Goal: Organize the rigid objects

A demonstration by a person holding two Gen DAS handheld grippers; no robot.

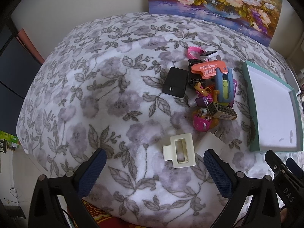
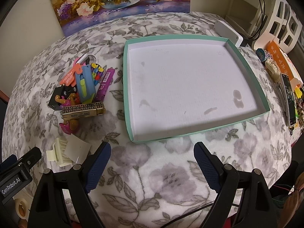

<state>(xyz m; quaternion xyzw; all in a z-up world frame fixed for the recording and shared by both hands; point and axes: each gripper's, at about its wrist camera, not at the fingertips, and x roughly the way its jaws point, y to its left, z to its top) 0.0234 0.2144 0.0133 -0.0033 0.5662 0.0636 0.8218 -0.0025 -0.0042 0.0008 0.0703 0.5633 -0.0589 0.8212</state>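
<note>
Left gripper (image 1: 153,171) and right gripper (image 2: 152,163), jaws wide apart and empty, above a floral blanket (image 2: 161,171). Cream hair clip (image 1: 178,150) nearest, left of the teal tray (image 2: 127,87); toy pile (image 1: 210,87) beyond it; painting (image 2: 117,1) behind the tray.

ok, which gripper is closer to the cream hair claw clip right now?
Left. The left gripper is open, with the cream hair claw clip just ahead between its fingers. The right gripper is open further right, facing the teal tray.
</note>
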